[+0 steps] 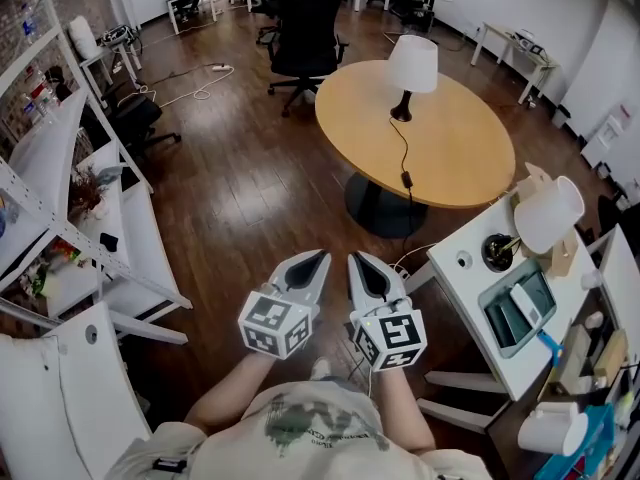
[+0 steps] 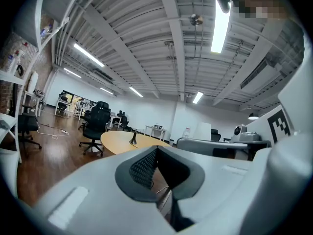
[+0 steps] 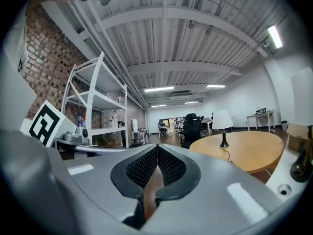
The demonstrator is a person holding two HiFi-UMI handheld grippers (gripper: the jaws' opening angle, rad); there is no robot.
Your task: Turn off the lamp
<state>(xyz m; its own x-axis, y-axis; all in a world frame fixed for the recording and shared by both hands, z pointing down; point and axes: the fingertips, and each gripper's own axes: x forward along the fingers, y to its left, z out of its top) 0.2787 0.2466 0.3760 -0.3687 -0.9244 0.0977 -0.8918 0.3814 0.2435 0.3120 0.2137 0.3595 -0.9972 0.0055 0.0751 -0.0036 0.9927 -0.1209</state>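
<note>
Head view: both tongs are held low and close to the body, side by side, over the dark wood floor (image 1: 250,188). Left gripper (image 1: 318,265) and right gripper (image 1: 362,268) are both pointed forward, tips near each other but apart. The lamp (image 1: 410,72) is seen upright on the round wooden table (image 1: 450,148), well ahead of both tongs. Its cord (image 1: 402,153) is run across the tabletop toward the near edge. A black office chair (image 1: 305,23) is parked behind the table. A white desk (image 1: 480,313) is at the right, a white shelf rack (image 1: 70,228) at the left.

Left gripper view: left gripper (image 2: 156,150) is seen with jaws closed, pads together, nothing held. The table (image 2: 124,142) and the lamp's dark stem (image 2: 133,137) are visible far ahead, the chair (image 2: 96,124) to their left.

Right gripper view: right gripper (image 3: 157,151) is also closed and empty. The lamp (image 3: 223,124) is seen standing on the table (image 3: 244,151), far off to the right of the jaw tips. The shelf rack (image 3: 95,99) is at the left.
</note>
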